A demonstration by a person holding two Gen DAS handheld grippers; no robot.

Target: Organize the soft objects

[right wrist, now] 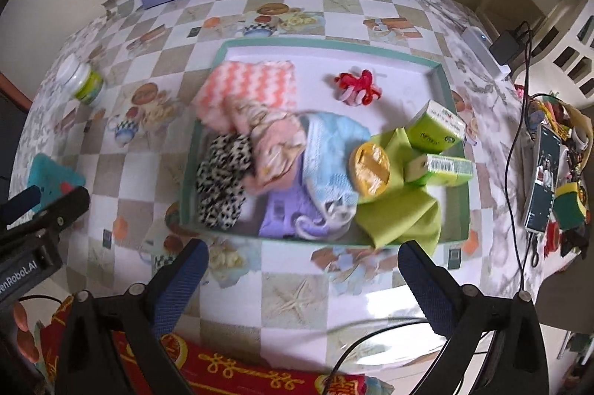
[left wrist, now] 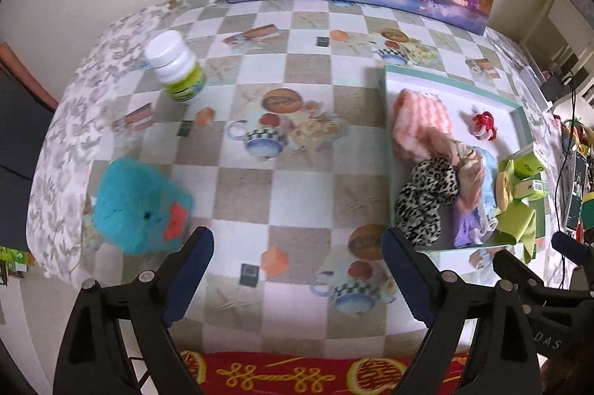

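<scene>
Jaws of both the left gripper (left wrist: 297,246) and right gripper (right wrist: 302,259) gaped empty while the teal plush toy (left wrist: 139,205), seemingly blurred, lay on the tabletop (left wrist: 297,172) outside the tray (right wrist: 451,90), best pinched centrally.

purple cloth (right wrist: 282,215) mostly buried, teal plush (right wrist: 52,174) partly behind left gripper (right wrist: 44,205)
</scene>
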